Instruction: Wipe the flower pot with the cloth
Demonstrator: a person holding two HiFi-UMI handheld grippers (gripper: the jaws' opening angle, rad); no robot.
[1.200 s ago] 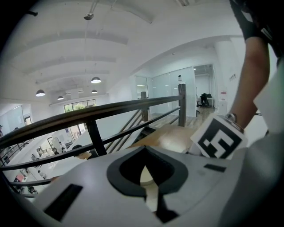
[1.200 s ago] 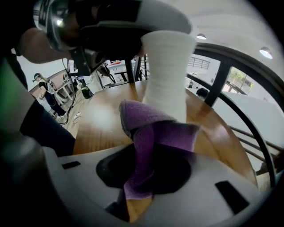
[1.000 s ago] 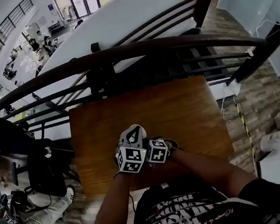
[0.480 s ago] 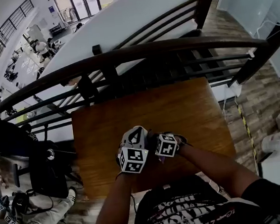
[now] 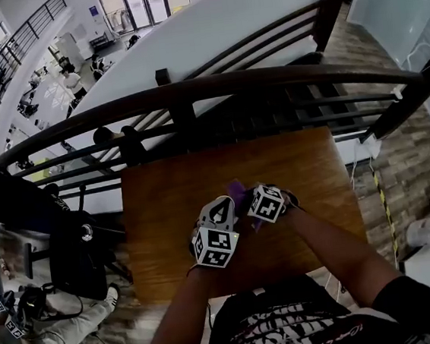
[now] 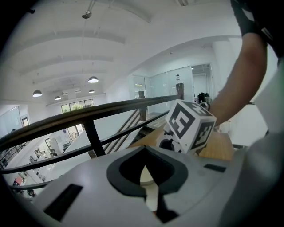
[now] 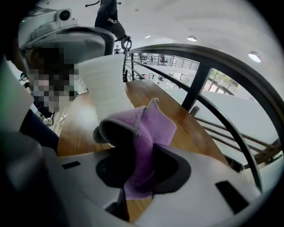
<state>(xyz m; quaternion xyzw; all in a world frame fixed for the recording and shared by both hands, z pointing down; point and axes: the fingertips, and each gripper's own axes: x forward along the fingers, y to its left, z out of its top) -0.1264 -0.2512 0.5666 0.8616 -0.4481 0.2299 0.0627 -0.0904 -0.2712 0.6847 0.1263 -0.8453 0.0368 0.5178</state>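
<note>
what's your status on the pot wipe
Left gripper shut on the white round flower pot. Right gripper shut on the purple fleecy cloth, close by the pot; contact unclear. Nothing in the way on the brown wooden table.

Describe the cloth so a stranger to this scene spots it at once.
Find the wooden table against the dark railing. Above its middle, the cloth hangs pinched in the right gripper, next to the white flower pot. It is the only purple, soft, fuzzy thing there.
</note>
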